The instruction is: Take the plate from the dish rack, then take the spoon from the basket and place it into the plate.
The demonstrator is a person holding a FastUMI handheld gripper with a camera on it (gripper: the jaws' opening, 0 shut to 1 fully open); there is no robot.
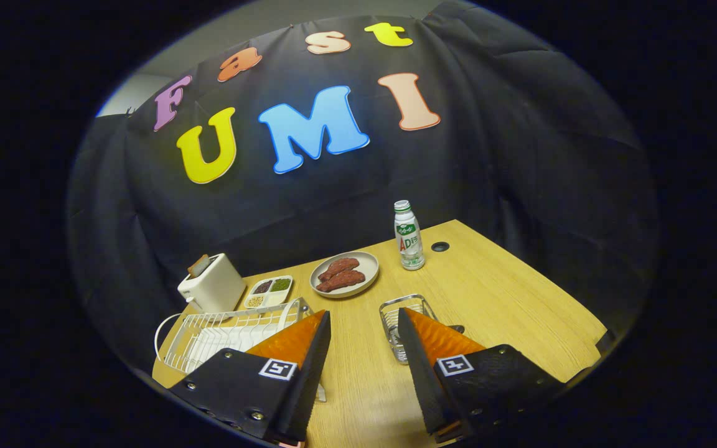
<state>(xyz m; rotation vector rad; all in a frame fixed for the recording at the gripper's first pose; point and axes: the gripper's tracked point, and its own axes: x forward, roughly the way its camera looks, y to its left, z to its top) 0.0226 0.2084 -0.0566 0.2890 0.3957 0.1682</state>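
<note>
My jaws are spread and pinch nothing, my gripper poised above bare tabletop. Nearest, at 10 o'clock behind my left finger, stands the dish rack; pale plate ribs show through its wires, so I judge a hasty pull could snag the plate and drag the rack along. At 1 o'clock, partly hidden by my right finger, sits the wire basket; I cannot make out the spoon inside. Farther, at 12 o'clock, a plate of meat could be mistaken for the target. Beyond it, at 1 o'clock, a bottle could topple.
</note>
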